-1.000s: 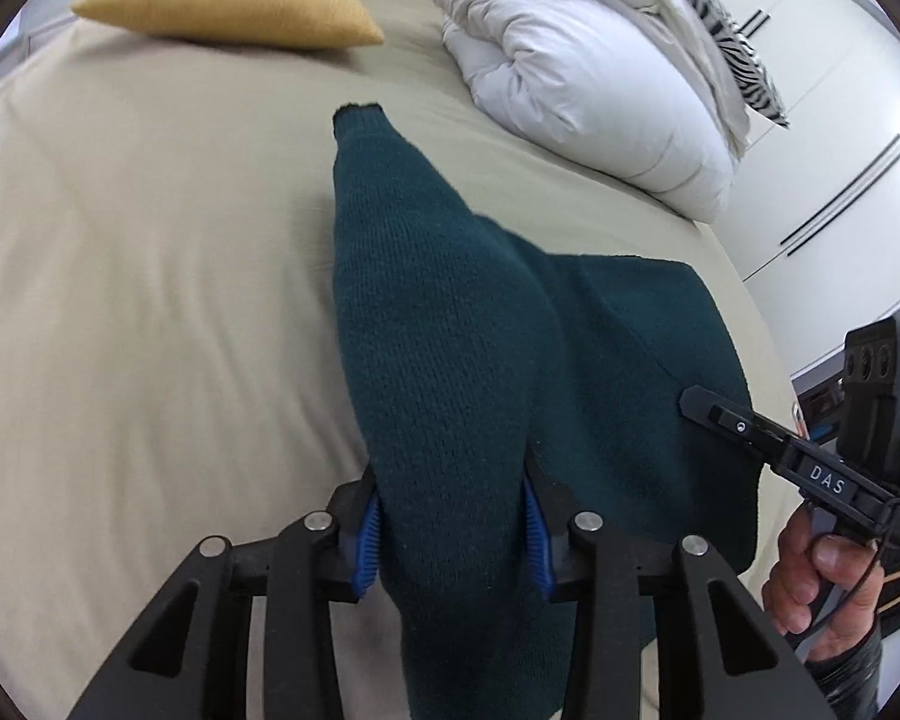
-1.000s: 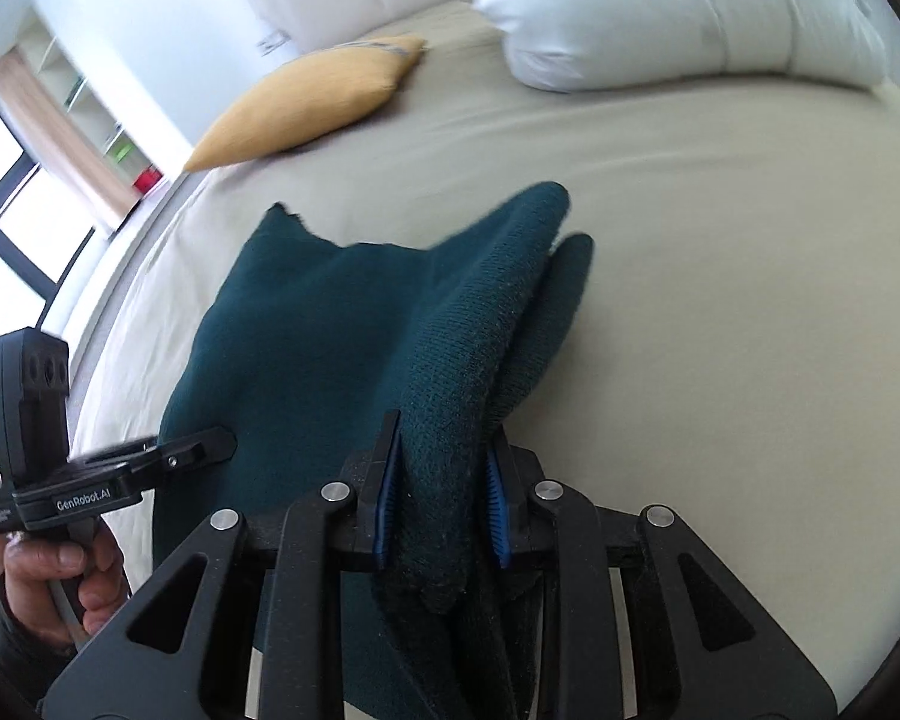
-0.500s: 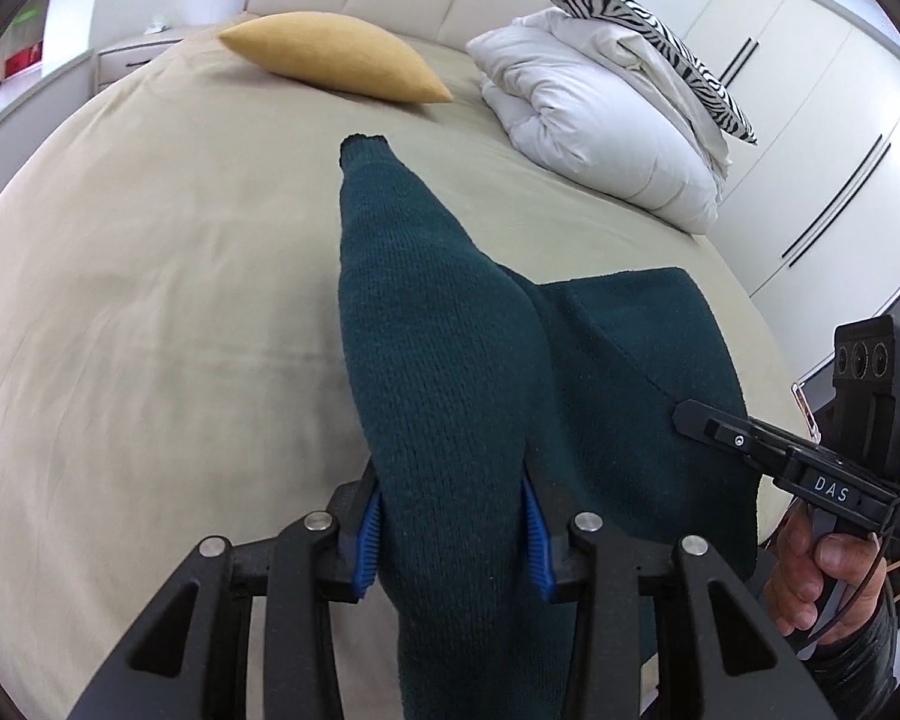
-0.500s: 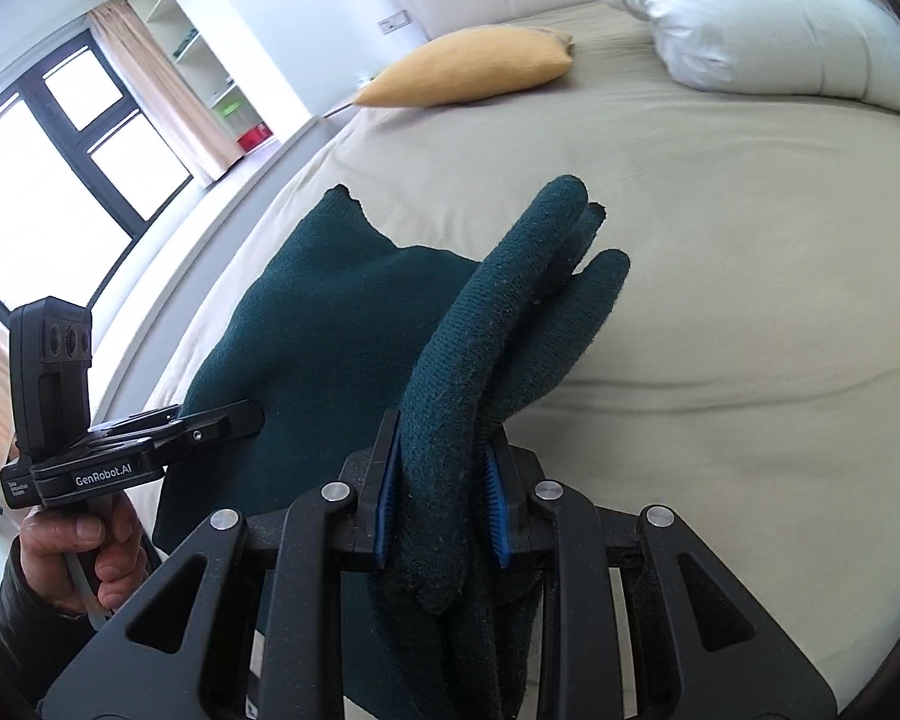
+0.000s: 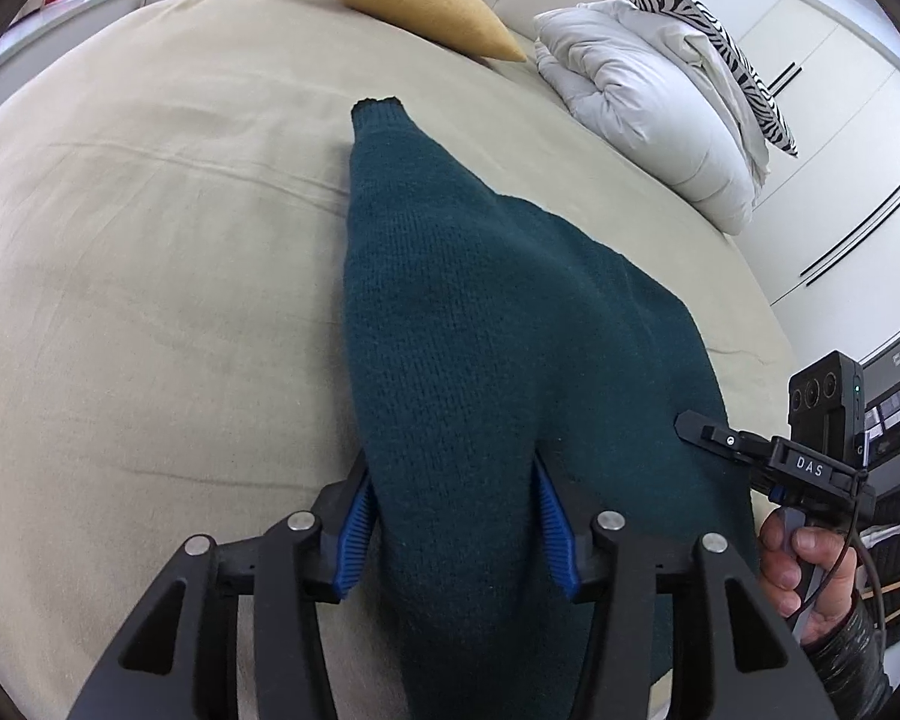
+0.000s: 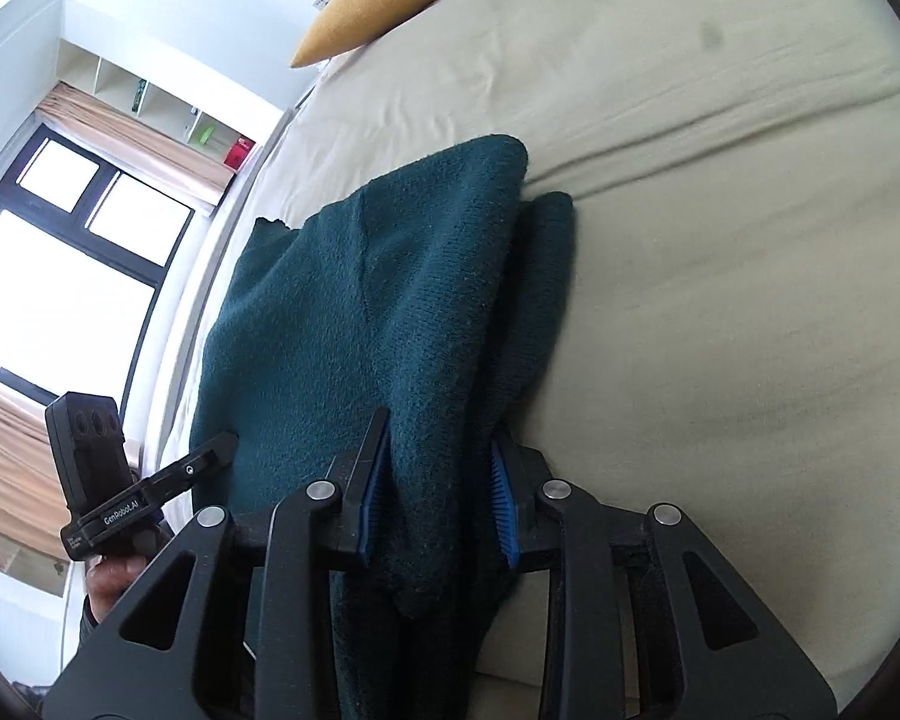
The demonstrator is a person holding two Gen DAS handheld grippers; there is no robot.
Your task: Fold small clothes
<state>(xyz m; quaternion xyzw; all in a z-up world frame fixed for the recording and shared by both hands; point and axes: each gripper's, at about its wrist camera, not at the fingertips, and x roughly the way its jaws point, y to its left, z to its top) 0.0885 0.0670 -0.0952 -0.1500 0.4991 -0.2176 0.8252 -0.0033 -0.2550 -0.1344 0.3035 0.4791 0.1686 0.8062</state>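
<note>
Left gripper (image 5: 453, 516): jaws opening; a thick fold of the dark green knitted sweater (image 5: 486, 324) is seen between the blue pads (image 5: 354, 531). The knit is still touched by both pads, so the grip is judged to be in the course of release.
Right gripper (image 6: 438, 495): jaws opening likewise; a bunched edge of the same sweater is seen between its pads (image 6: 504, 504) and hangs below them. From the left wrist view this tool is seen at the right border, held by a hand (image 5: 810, 576).
Sweater, position: laid on the beige bed sheet (image 5: 150, 300), near the bed's near edge; one sleeve is stretched away from the left gripper, its cuff (image 5: 378, 111) flat on the sheet. A doubled layer is seen in the right wrist view.
Sweater, handling: judged soft, limp and fairly light, yet bulky; the coarse knit is unlikely to slip, but it may be stretched or dragged if pulled by one point.
Hold points: hems, shoulder seams and fold edges are suggested, taken through both layers.
Background: a yellow cushion (image 5: 414, 0) and a white duvet (image 5: 648, 114) lie well apart from the garment, at the head of the bed.
</note>
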